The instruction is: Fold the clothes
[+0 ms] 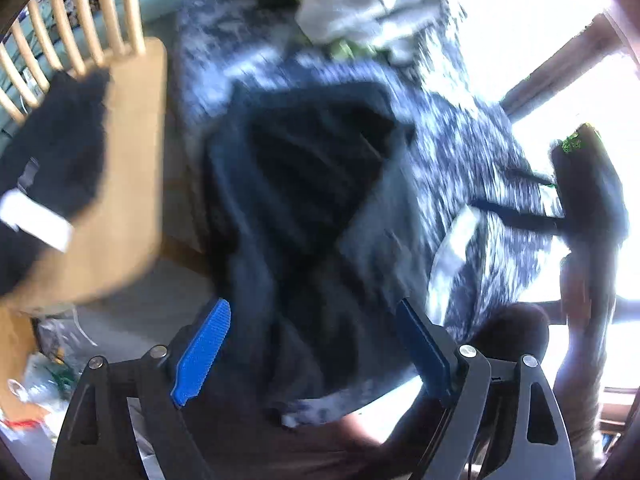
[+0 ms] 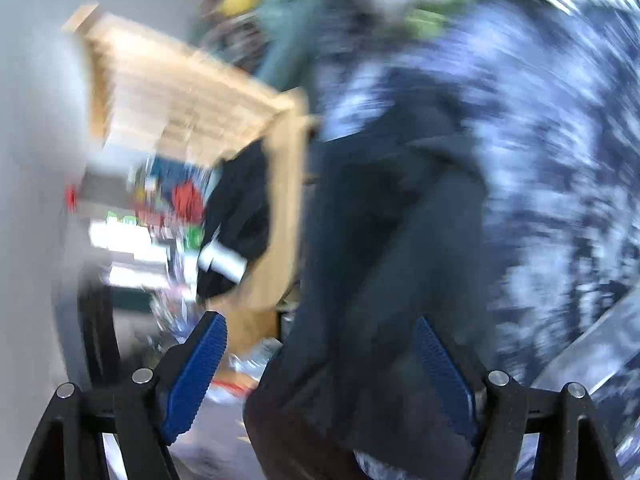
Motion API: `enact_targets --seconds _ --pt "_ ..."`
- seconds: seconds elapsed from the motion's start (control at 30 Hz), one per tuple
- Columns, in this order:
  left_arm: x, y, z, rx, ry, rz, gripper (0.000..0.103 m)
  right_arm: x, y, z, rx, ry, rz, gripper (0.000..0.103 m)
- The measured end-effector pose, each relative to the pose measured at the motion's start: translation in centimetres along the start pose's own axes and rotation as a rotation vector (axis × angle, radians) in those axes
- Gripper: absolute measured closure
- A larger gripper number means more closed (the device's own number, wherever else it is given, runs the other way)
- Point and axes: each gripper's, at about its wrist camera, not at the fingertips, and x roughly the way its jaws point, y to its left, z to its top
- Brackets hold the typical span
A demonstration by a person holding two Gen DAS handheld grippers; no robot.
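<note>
A dark navy garment [image 1: 320, 168] lies crumpled on a blue-and-white patterned cover [image 1: 460, 152]. My left gripper [image 1: 312, 308] points steeply down over the garment's near end. Its blue pads [image 1: 204, 352] stand wide apart and press on nothing. In the right wrist view, heavily blurred, the same garment [image 2: 400, 220] fills the middle. My right gripper [image 2: 320, 322] is open over its near edge, with cloth showing between the pads but not pinched. The right gripper [image 1: 494, 188] also shows at the right edge of the left wrist view, above the cover.
A wooden spindle-back chair [image 1: 132, 160] stands left of the cover with a black garment [image 1: 60, 152] draped on it. A heap of pale clothes [image 1: 360, 0] lies at the far end. Bright windows are on the right. Clutter [image 2: 180, 200] sits on the floor beyond the chair.
</note>
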Motion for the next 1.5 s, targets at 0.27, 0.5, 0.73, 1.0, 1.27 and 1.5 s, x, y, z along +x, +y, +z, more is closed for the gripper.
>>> enact_targets --seconds 0.27,0.5,0.73,1.0,1.27,1.5 --pt "3.7 -11.5 -5.2 0.626 -0.127 0.482 0.016 1.9 -6.3 5.4 0.267 -0.025 0.135 0.027" --pt "6.6 -14.6 -9.0 0.988 -0.120 0.588 0.016 5.4 -6.5 7.5 0.354 0.032 0.059 0.028" --pt "10.2 -13.5 -9.8 1.184 -0.159 0.728 0.016 6.4 -8.5 8.7 0.484 0.073 0.047 0.050" --pt "8.8 -13.0 -12.3 1.342 -0.179 0.736 0.022 6.1 -10.2 8.6 0.566 0.070 0.078 0.071" --pt "9.2 -14.7 -15.8 1.325 -0.148 0.632 0.022 6.0 -9.1 9.0 0.523 0.070 0.021 0.072" --pt "10.8 -13.8 -12.9 1.210 -0.083 0.565 0.069 5.6 -8.4 9.4 0.503 0.061 -0.004 0.088"
